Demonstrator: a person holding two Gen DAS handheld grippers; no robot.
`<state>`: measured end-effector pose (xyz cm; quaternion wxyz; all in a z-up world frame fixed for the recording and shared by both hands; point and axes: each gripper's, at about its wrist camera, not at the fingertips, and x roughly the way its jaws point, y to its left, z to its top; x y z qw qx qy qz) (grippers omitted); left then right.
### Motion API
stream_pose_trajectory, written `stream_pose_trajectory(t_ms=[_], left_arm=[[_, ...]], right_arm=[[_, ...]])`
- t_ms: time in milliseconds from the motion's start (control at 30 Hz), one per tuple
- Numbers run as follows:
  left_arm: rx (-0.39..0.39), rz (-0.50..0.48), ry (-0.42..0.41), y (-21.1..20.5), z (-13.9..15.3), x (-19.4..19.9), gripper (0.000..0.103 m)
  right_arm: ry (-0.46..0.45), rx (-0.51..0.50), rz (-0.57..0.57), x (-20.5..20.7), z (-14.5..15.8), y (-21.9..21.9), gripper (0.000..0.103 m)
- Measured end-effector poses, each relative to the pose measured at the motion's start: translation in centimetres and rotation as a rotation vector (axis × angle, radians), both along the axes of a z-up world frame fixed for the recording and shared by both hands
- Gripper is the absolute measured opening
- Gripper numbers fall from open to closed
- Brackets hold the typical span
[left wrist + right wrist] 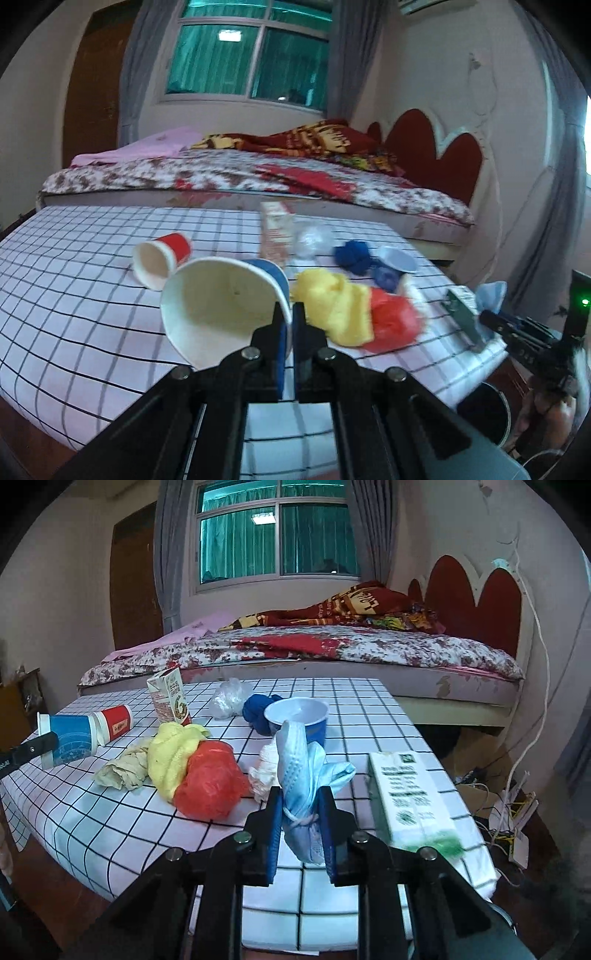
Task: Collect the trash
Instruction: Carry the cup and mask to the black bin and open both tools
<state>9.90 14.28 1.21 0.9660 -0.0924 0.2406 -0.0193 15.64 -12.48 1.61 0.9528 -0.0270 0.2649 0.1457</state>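
While blur smears the green carton (413, 805), right tongs (298, 805) clamp a mask (303, 771).

matt paper cup (221, 306), soft cloth mask (303, 775), glossy crinkled red plastic bag (210, 782)

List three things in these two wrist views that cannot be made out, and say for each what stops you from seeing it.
1. Print on the green-and-white carton, right wrist view: motion blur smears it.
2. Inside of the dark bin, left wrist view: the table's edge and the picture's dark rim hide it.
3. Lower end of the blue face mask, right wrist view: hidden between the right tool's shut fingers.
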Motion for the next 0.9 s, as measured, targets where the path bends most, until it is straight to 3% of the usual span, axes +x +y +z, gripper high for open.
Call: stream_pose_trajectory(t_ms=[533, 900], left_arm=[[0.009, -0.364, -0.023, -14.6, 0.7, -1.4, 0.003], [0.023, -0.65, 0.057, -26.2, -1.8, -3.4, 0.003]], right_arm=[[0.051, 0.012, -0.23, -4.1, 0.6, -12.6, 0.021], [0.209, -0.027, -0.27, -7.7, -4.2, -20.6, 0.021]])
